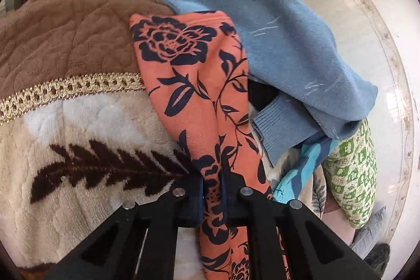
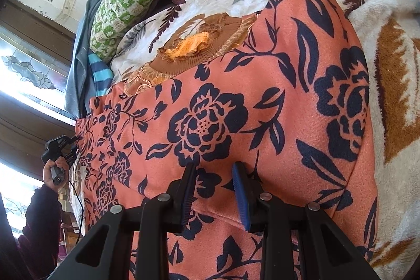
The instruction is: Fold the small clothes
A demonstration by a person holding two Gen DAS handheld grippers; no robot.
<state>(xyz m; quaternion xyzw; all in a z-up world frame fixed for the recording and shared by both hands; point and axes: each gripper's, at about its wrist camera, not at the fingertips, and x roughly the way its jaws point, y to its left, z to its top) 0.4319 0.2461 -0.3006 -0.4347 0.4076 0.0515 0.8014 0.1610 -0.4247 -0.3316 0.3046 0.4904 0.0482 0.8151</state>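
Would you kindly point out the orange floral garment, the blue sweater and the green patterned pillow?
orange floral garment (image 2: 210,122), right wrist view, large central flower.
blue sweater (image 1: 288,43), left wrist view, its body.
green patterned pillow (image 1: 351,175), left wrist view, its middle.

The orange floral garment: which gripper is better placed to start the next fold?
Probably the left. The left gripper is already shut on the orange floral garment at its edge, while the right gripper stands apart-jawed over the middle, with no clear pinch.

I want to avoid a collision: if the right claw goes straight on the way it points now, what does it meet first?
Most likely the orange floral garment: the right claw points down onto its flat spread cloth, with nothing visible between. Depth is unclear; the tips may already touch it.
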